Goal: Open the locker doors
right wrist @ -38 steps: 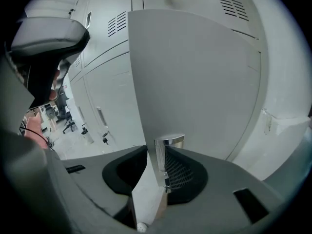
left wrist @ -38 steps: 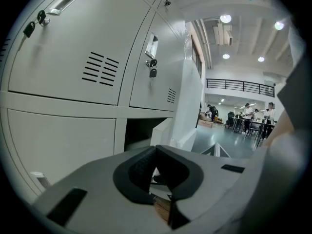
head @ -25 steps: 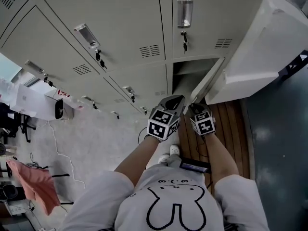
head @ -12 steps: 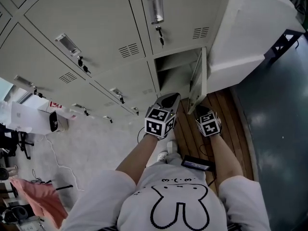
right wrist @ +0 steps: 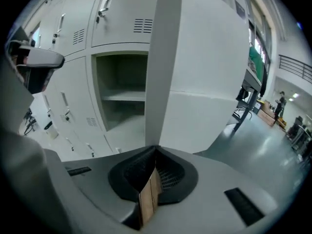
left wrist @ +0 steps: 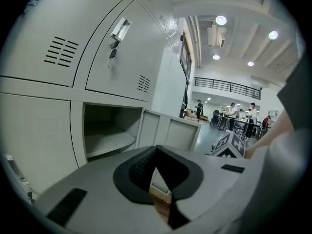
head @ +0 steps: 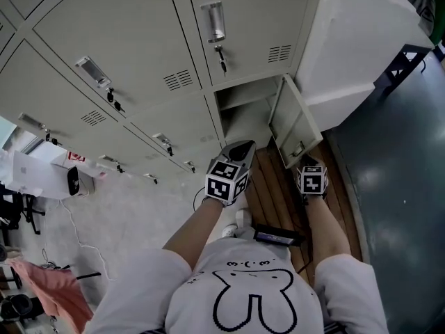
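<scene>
Head view, looking steeply down past a white T-shirt (head: 250, 291): a wall of grey lockers (head: 139, 40), most of them shut, one with a key (head: 222, 60) hanging from its lock. Directly below that one, an open compartment (head: 243, 113) with its locker door (head: 295, 127) swung wide to the right, toward a big white cabinet (head: 354, 40). Left tool (head: 238, 150) held in front of the open compartment, above a wooden floor strip (head: 274, 200). Right tool (head: 306, 162) just below the door's lower corner (contact impossible to judge from up here).

Left gripper view: jaws clenched tip to tip with nothing between them, pointed at the foot of the open door. Compartment gaping to the left of the door, the right tool's marker cube off to the right, and people (left wrist: 234, 113) far back in a bright hall.

Right gripper view: jaws just now closing in, pads together, nothing visible between them. Door seen edge-on, its free edge rising straight up right behind the tips. Single shelf (right wrist: 124, 96) across the compartment to the left of that edge, more shut lockers beyond.
</scene>
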A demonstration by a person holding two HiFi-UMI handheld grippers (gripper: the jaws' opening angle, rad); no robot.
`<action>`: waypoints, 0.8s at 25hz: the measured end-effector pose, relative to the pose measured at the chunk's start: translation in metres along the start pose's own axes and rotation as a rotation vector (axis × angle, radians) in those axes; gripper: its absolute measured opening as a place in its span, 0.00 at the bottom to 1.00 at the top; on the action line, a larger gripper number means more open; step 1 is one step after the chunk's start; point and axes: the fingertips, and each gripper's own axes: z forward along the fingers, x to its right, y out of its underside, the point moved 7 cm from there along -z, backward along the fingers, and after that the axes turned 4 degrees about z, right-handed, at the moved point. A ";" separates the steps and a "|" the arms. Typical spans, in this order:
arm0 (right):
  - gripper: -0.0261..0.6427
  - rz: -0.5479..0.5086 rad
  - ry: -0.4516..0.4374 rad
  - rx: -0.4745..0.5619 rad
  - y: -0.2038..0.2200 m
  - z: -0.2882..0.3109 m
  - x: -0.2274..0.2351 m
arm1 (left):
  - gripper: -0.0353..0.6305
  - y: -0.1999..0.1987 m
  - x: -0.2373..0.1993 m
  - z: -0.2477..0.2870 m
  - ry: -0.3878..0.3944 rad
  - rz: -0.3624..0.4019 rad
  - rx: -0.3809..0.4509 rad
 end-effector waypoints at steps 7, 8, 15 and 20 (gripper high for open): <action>0.07 0.099 0.094 -0.016 -0.006 0.008 0.034 | 0.08 -0.005 -0.005 0.002 -0.027 0.003 0.005; 0.07 0.103 0.099 -0.018 -0.006 0.009 0.037 | 0.08 -0.005 -0.006 0.002 -0.030 0.006 0.004; 0.07 0.136 0.085 0.030 -0.017 -0.002 0.046 | 0.08 -0.013 -0.019 0.001 -0.084 0.004 0.024; 0.07 0.117 -0.047 0.165 -0.053 -0.024 0.026 | 0.08 -0.026 -0.029 -0.010 -0.123 0.024 0.077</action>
